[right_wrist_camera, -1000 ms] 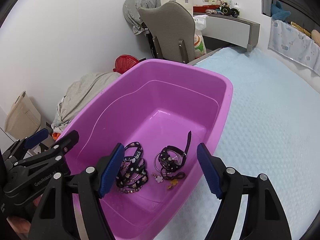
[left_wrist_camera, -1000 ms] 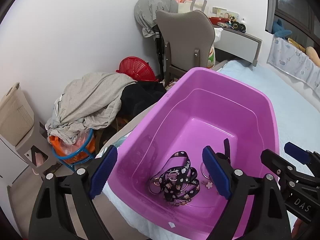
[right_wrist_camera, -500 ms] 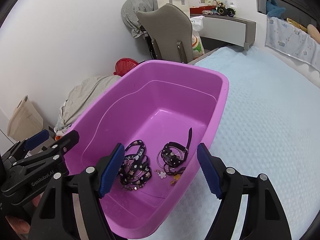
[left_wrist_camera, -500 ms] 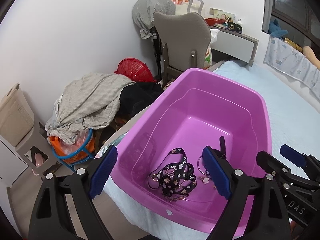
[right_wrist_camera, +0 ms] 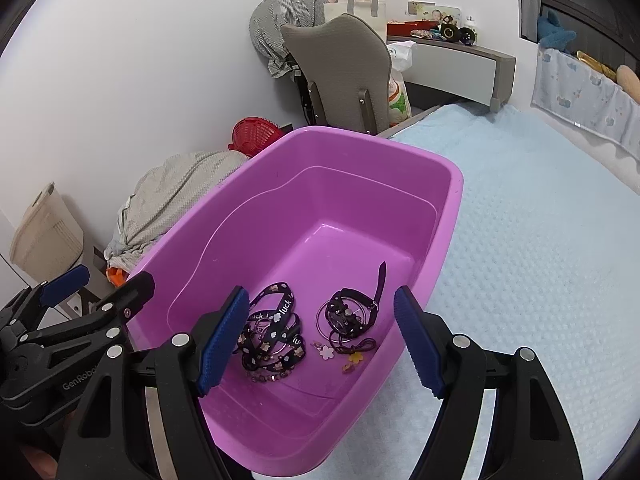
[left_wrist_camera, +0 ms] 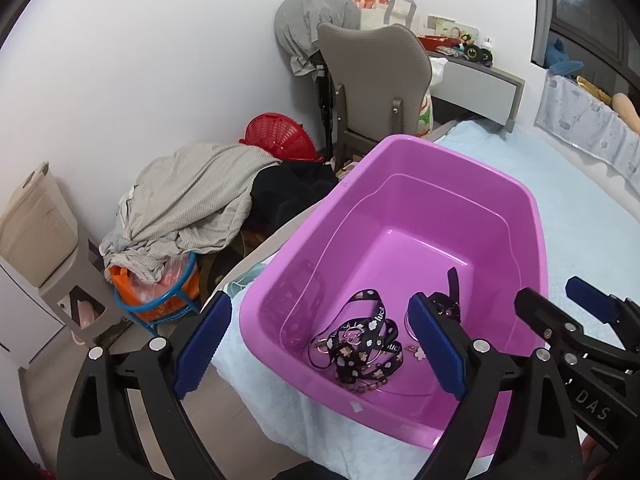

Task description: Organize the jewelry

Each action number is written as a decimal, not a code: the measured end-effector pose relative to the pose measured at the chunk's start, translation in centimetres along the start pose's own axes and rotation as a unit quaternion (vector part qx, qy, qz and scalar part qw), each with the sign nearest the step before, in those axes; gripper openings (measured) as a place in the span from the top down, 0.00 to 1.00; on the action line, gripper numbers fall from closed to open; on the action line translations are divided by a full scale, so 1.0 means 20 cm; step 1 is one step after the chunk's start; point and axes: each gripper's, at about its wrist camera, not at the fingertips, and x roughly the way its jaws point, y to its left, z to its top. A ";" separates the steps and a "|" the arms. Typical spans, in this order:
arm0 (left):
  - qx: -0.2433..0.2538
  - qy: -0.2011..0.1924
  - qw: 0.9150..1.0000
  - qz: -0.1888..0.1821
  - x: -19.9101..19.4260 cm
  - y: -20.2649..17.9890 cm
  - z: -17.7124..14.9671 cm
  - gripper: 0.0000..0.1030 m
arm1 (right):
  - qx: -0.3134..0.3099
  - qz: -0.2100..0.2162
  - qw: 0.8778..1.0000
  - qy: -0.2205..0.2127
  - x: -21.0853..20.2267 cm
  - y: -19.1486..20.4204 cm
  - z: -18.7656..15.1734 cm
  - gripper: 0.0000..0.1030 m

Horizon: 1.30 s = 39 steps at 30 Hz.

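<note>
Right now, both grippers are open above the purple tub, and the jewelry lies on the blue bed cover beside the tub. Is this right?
Not quite. The jewelry lies inside the purple tub, on its floor, not on the blue bed cover; the right wrist view shows it. The left gripper and right gripper are open above the tub.

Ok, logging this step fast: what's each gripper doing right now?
Left gripper: open, holding nothing, above the tub.
Right gripper: open, holding nothing, above the jewelry in the tub.

Both grippers' jaws apparently wide, empty.
</note>
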 end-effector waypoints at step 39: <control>0.004 -0.013 1.000 -0.001 -0.04 -0.03 0.02 0.14 | 0.002 -0.025 1.000 -0.009 -0.09 0.00 -0.01 0.30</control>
